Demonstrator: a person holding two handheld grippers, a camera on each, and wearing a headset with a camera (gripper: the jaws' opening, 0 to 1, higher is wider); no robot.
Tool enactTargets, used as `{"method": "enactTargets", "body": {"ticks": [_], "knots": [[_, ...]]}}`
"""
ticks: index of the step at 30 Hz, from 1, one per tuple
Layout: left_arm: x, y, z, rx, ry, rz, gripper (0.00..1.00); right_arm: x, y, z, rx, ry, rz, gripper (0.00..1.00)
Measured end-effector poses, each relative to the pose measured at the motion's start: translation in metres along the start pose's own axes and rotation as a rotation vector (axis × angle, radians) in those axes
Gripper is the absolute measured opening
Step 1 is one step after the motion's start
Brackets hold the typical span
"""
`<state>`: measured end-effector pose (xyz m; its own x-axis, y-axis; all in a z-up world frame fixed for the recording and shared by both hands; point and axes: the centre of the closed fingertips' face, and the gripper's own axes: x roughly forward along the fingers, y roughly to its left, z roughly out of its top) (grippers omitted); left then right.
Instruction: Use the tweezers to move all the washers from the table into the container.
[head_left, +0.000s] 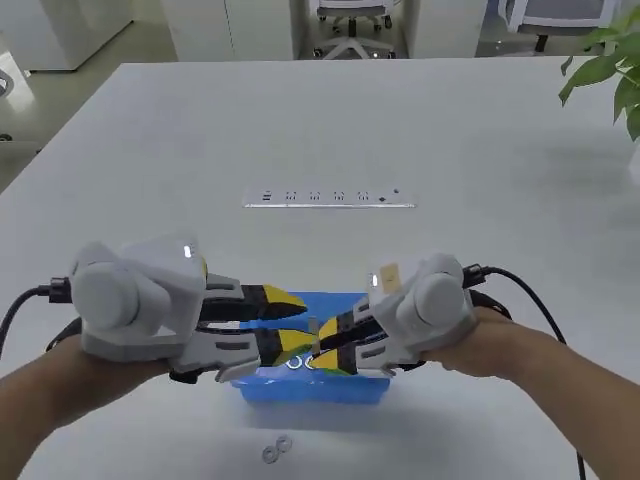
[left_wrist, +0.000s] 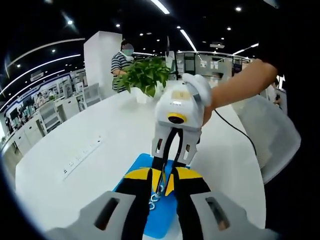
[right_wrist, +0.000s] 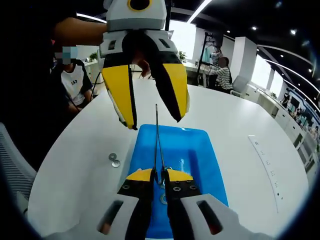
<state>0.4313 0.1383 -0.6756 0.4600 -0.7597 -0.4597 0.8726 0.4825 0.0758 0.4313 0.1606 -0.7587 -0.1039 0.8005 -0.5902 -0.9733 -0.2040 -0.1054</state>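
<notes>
A blue container (head_left: 330, 388) sits on the white table near its front edge. Both grippers hover over it, facing each other. My right gripper (head_left: 322, 340) (right_wrist: 160, 175) is shut on thin metal tweezers (right_wrist: 157, 140), which point toward my left gripper (head_left: 300, 325) (right_wrist: 155, 122). The left gripper (left_wrist: 165, 175) is open, with the tweezers' tip between its yellow jaws. Two washers (head_left: 275, 450) (right_wrist: 114, 160) lie on the table beside the container (right_wrist: 192, 145). Other washers (head_left: 300, 362) (left_wrist: 153, 201) rest inside the container (left_wrist: 136, 166), one of them just under the right gripper's jaws (right_wrist: 163, 199).
A flush power strip (head_left: 330, 197) (right_wrist: 265, 160) runs across the table's middle. A potted plant (head_left: 610, 70) (left_wrist: 145, 75) stands at the far right corner. Office chairs stand beyond the far edge, and a person stands behind the plant.
</notes>
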Motion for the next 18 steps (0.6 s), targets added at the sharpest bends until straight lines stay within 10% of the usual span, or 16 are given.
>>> {"method": "enactTargets", "body": {"ticks": [18], "knots": [[0.013, -0.003, -0.008, 0.020, 0.040, -0.048, 0.10, 0.002, 0.001, -0.010, 0.010, 0.015, 0.021, 0.10]]}}
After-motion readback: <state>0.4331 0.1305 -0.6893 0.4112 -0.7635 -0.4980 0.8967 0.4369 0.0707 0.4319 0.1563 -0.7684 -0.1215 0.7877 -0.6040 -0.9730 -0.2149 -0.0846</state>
